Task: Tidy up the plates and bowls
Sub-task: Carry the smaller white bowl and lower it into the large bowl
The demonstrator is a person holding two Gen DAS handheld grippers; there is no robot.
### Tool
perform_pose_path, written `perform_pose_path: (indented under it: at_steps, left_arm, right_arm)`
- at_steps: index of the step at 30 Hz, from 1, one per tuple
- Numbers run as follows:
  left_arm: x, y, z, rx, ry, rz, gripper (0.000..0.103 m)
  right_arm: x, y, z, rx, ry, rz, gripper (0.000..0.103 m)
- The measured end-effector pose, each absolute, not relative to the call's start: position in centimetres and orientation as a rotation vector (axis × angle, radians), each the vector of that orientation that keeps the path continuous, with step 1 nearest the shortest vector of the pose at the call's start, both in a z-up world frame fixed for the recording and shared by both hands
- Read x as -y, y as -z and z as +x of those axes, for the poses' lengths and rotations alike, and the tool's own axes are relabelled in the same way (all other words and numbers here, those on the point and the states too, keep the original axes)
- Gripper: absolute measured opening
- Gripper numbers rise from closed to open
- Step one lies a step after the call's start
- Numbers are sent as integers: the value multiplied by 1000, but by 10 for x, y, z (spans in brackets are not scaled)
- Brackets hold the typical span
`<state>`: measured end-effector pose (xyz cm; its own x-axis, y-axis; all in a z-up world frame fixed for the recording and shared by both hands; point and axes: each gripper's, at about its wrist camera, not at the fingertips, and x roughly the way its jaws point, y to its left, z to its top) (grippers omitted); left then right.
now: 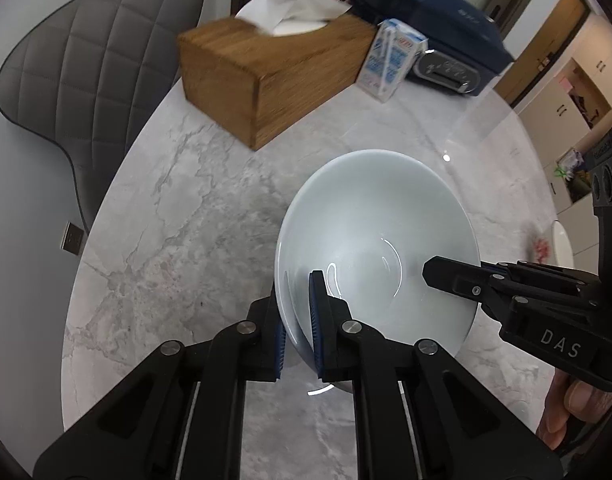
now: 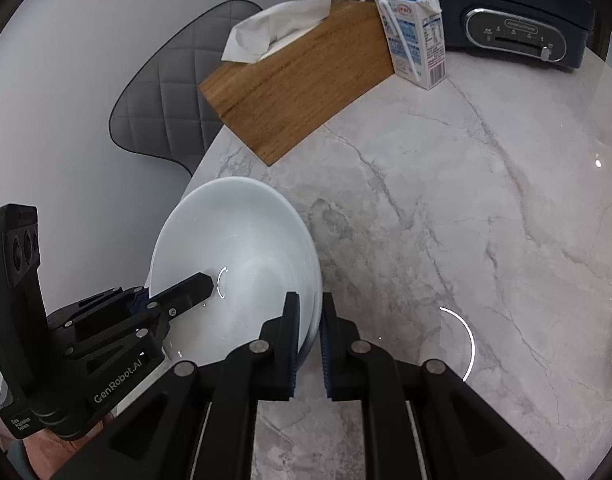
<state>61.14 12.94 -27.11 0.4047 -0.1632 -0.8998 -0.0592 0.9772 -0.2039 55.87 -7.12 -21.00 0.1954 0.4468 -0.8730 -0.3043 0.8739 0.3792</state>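
Note:
A white bowl (image 1: 370, 220) sits low over the marble table (image 1: 185, 220); whether it touches the table I cannot tell. My left gripper (image 1: 299, 336) is shut on its near-left rim, one finger inside, one outside. My right gripper (image 2: 309, 340) is shut on the opposite rim of the same bowl (image 2: 241, 232). In the right wrist view a second rim edge shows under the bowl, so it may be nested in another bowl. The right gripper shows in the left wrist view (image 1: 446, 276), and the left gripper in the right wrist view (image 2: 193, 286).
A wooden tissue box (image 1: 265, 76) lies at the back of the table, with a small milk carton (image 1: 394, 58) and a dark blue appliance (image 1: 438, 32) beside it. A grey quilted chair (image 1: 85, 72) stands off the left edge. A plate edge (image 1: 562, 240) shows far right.

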Motion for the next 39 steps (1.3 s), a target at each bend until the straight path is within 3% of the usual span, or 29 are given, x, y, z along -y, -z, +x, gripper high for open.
perform_pose_path:
  at_steps: [7,15,25,39]
  left_arm:
    - [-83,224,572,-1108,153,-146,9]
    - [-6,205,497,-1116,275,-59,9]
    - [61,239,414,-1219,356,30,10]
    - [62,284,407,-1304,317,86,11]
  right_arm:
    - [115,167,515,-1216,-505,174,12]
    - [174,143,430,-1191,-435,222,12]
    - [222,170,336,-1257,-320,279,12]
    - [220,211,325,-1346,-288,282,12]
